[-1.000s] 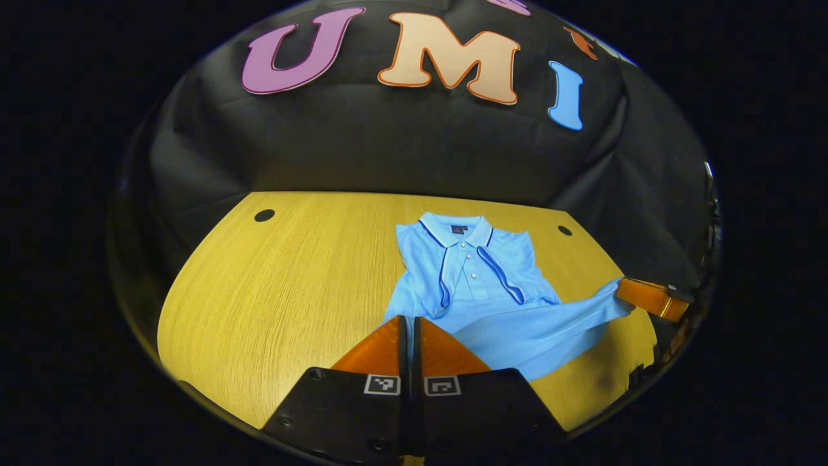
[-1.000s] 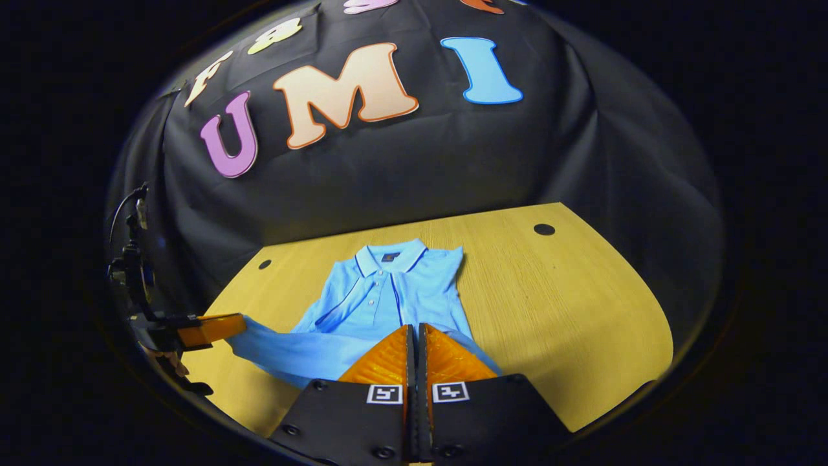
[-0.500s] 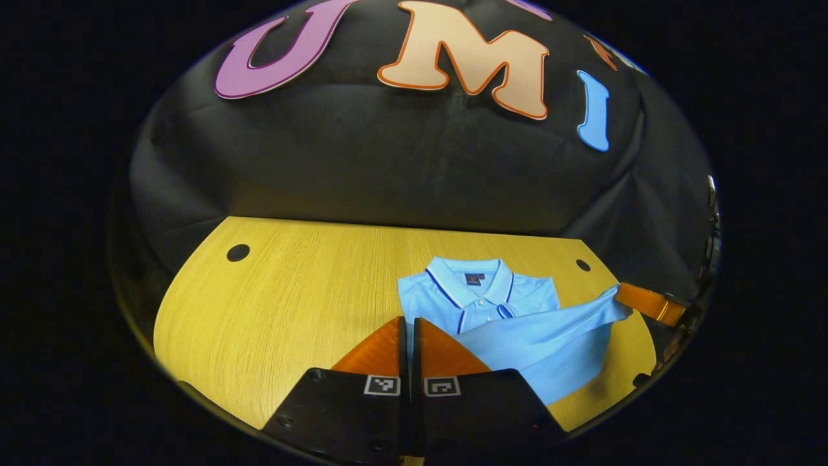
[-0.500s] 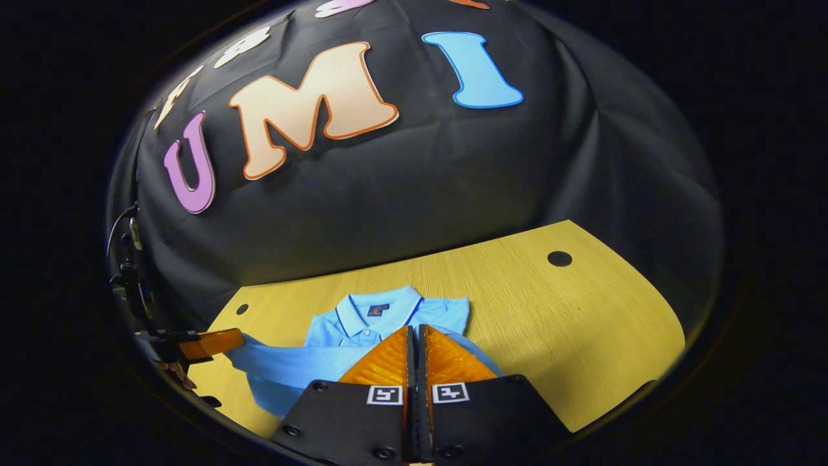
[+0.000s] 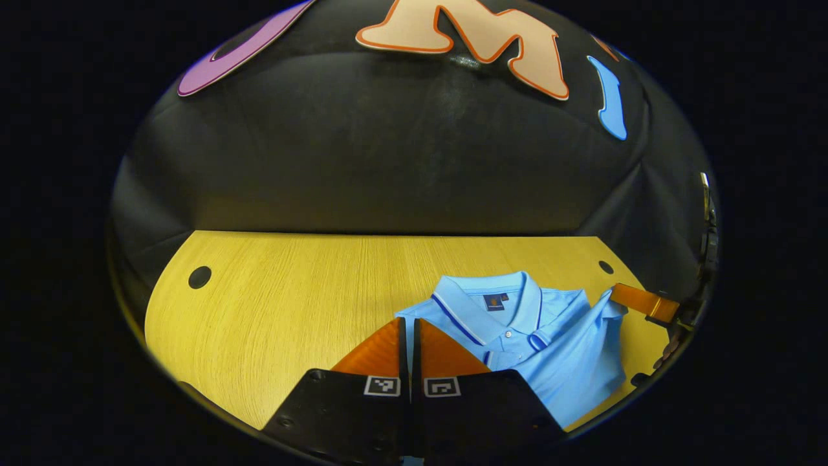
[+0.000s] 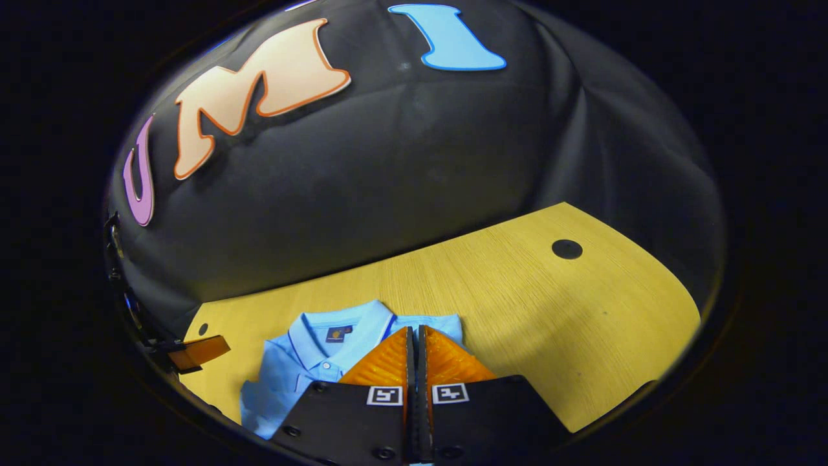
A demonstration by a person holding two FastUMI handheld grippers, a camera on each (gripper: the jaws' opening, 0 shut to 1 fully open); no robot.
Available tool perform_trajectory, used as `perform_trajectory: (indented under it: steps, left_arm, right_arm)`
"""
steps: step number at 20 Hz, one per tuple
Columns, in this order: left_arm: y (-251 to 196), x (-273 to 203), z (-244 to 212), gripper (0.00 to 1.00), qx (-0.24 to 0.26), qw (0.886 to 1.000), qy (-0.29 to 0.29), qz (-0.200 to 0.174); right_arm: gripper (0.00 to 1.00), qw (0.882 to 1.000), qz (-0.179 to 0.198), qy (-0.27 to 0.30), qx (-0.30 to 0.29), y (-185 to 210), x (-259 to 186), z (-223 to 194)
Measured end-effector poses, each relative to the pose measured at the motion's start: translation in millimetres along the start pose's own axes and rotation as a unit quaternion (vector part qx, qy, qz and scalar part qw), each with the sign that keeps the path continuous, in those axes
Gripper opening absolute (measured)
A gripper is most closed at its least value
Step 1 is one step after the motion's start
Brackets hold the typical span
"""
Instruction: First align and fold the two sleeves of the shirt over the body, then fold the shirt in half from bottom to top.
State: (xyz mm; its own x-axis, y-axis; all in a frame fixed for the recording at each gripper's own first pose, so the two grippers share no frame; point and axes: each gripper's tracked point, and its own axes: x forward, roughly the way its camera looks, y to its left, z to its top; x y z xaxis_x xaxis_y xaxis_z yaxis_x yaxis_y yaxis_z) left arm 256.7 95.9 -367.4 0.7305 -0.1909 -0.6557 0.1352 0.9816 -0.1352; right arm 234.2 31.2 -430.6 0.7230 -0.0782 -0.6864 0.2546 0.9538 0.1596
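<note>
On table (image 5: 278,304), shirt (image 5: 556,349) lay at 4 o'clock, collar up. Left gripper (image 5: 409,330) and right gripper (image 6: 416,340) each pinched its hem, jaws closed.

No legible text or labels

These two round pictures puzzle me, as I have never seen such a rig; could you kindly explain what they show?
A person holds a hand-held two-finger gripper in each hand, and a fisheye camera rides on each. The left gripper view looks along the left gripper; the right gripper view looks along the right gripper. On the yellow wooden table lies a light blue polo shirt. Both grippers are shut on the shirt's cloth, carrying its bottom edge up towards the collar. The right gripper also appears at the right edge of the left gripper view, pinching the cloth.
</note>
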Motion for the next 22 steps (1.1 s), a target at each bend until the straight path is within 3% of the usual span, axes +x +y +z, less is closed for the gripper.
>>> perform_trajectory:
  steps: [1,2,3,5,6,7,8,9,14,17,22]
  left_arm:
    - [0,3,-1,0.0,-0.011,1.0,-0.005,0.002]
    - [1,1,2,0.0,-0.023,1.0,-0.008,0.004]
    - [-4,-3,-4,0.07,-0.032,0.999,-0.007,-0.006]
    - [-6,-14,4,0.54,-0.026,0.999,-0.023,-0.003]
    - [-7,-19,8,0.77,-0.016,0.999,-0.035,0.002]
    - [-12,-37,15,1.0,-0.005,0.999,-0.047,0.009]
    - [-15,-49,21,1.0,0.005,0.998,-0.059,0.016]
    - [-21,-65,23,0.96,0.014,0.997,-0.072,0.021]
    - [-44,-153,39,0.96,0.031,0.988,-0.142,0.05]
    - [-50,-206,47,0.96,0.025,0.981,-0.18,0.064]
    - [-61,-279,37,0.95,0.031,0.974,-0.21,0.083]
  right_arm:
    - [0.02,1.0,-0.004,0.002,-0.005,-4,-1,-2]
    - [0.27,1.0,-0.006,-0.002,-0.014,-5,-5,0]
    - [0.51,1.0,-0.005,-0.012,-0.026,-4,-12,7]
    - [1.0,0.998,0.014,-0.038,-0.04,5,-28,21]
    - [0.95,0.997,0.025,-0.055,-0.041,12,-43,28]
    - [0.98,0.996,0.033,-0.068,-0.046,17,-58,34]
    - [0.92,0.994,0.036,-0.084,-0.053,18,-76,40]
    - [0.97,0.992,0.038,-0.101,-0.061,20,-93,46]
    - [0.97,0.977,0.05,-0.176,-0.11,27,-186,69]
    - [0.98,0.961,0.054,-0.233,-0.138,28,-243,80]
    - [0.97,0.954,0.075,-0.255,-0.139,19,-318,72]
